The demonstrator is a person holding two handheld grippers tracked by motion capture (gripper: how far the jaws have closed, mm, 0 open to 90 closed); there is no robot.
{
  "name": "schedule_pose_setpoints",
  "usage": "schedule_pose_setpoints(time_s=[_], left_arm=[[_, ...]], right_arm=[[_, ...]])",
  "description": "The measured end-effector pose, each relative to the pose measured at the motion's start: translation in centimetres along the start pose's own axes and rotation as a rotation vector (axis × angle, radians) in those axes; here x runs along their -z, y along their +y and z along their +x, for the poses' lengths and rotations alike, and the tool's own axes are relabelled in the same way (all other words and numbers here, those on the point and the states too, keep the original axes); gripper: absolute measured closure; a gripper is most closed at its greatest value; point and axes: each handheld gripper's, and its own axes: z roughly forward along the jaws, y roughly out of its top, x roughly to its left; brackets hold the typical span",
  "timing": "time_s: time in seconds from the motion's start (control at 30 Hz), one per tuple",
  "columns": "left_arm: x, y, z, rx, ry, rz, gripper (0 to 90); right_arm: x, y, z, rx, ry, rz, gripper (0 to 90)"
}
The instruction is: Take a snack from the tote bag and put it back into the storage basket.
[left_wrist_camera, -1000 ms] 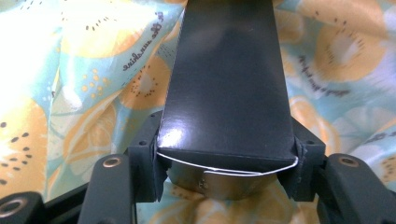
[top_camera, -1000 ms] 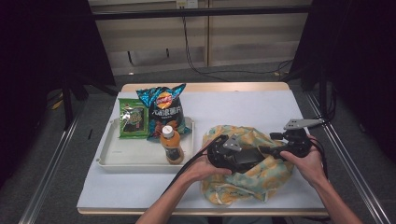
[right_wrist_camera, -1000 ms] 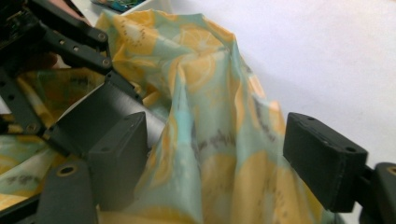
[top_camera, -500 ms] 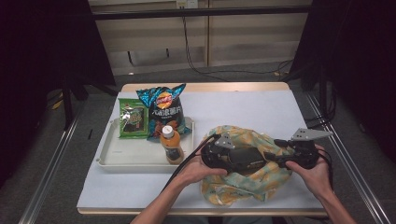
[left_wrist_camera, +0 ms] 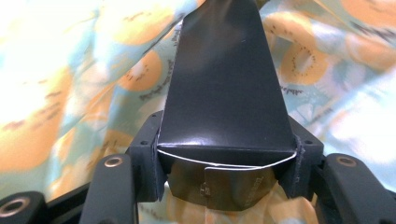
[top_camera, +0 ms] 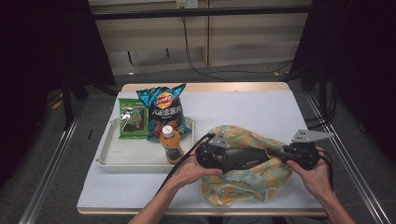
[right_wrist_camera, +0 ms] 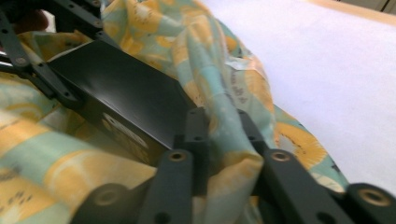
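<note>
A: What is seen lowest in the high view?

B: Two forearms are seen entering from the bottom edge. The left gripper (top_camera: pixel 215 156) is held at lower centre, the right gripper (top_camera: pixel 299 154) at lower right, both over a fruit-print cloth bag (top_camera: pixel 243 179).

A: What is gripped by each?

B: In the left gripper view, a black box (left_wrist_camera: pixel 224 88) is clamped between the jaws, with the bag's cloth (left_wrist_camera: pixel 70 93) spread behind it. In the right gripper view, a fold of the bag (right_wrist_camera: pixel 224 135) is pinched between the jaws at bottom centre, and the box (right_wrist_camera: pixel 121 98) is seen at centre left, touching the cloth.

A: And further up the frame?

B: A white tray (top_camera: pixel 126 156) is placed left of centre. An orange drink bottle (top_camera: pixel 171 145), a blue crisp bag (top_camera: pixel 164 112) and a green snack packet (top_camera: pixel 132 120) are held in it. The white table (top_camera: pixel 243 109) is seen beyond.
</note>
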Motion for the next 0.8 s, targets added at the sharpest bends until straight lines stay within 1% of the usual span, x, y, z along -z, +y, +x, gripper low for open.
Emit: schedule_pose_setpoints(time_s=[0.03, 0.13, 0.17, 0.2, 0.27, 0.33, 0.37, 0.43, 0.5, 0.57, 0.6, 0.67, 0.73, 0.8], left_arm=[[0.2, -0.2, -0.1, 0.010, -0.001, -0.007, 43.8], [0.9, -0.6, -0.1, 0.000, 0.000, -0.007, 43.8], [1.2, -0.7, -0.1, 0.000, 0.004, -0.011, 43.8], [1.3, -0.7, -0.2, 0.010, 0.001, -0.016, 43.8], [1.6, -0.7, -0.3, -0.002, -0.001, -0.020, 43.8], [1.9, -0.6, -0.3, 0.004, 0.005, -0.025, 43.8], [2.1, -0.6, -0.2, 0.007, 0.002, -0.027, 43.8], [2.2, -0.7, -0.2, 0.011, -0.002, -0.039, 43.8], [2.3, -0.7, -0.2, 0.009, -0.002, -0.034, 43.9], [2.4, -0.8, -0.3, 0.024, -0.010, -0.047, 43.9], [2.5, -0.8, -0.4, 0.020, -0.011, -0.047, 43.9], [2.7, -0.8, -0.3, 0.014, -0.015, -0.046, 43.9], [3.0, -0.8, -0.3, 0.017, -0.018, -0.055, 43.9], [3.4, -0.8, -0.3, 0.027, -0.021, -0.069, 43.9]], right_arm=[[0.1, 0.0, -0.1, -0.004, 0.004, -0.005, 82.8], [0.6, -0.4, -0.2, -0.020, -0.007, -0.015, 85.1], [0.7, -0.5, -0.3, -0.024, -0.012, -0.017, 85.5], [0.9, -0.6, -0.3, -0.032, -0.027, -0.030, 85.7], [1.2, -0.7, -0.4, -0.033, -0.029, -0.037, 85.8], [1.3, -0.8, -0.6, -0.042, -0.034, -0.049, 85.7], [1.4, -0.8, -0.7, -0.050, -0.036, -0.053, 85.7], [1.5, -1.0, -0.9, -0.050, -0.035, -0.055, 85.4], [1.6, -1.1, -1.0, -0.053, -0.037, -0.058, 84.9], [1.7, -1.2, -1.2, -0.059, -0.044, -0.061, 83.8], [1.8, -1.2, -1.3, -0.068, -0.047, -0.062, 83.4], [1.9, -1.3, -1.4, -0.070, -0.049, -0.063, 83.2], [2.0, -1.4, -1.5, -0.085, -0.056, -0.067, 83.1], [2.0, -1.4, -1.6, -0.087, -0.061, -0.069, 82.6]])
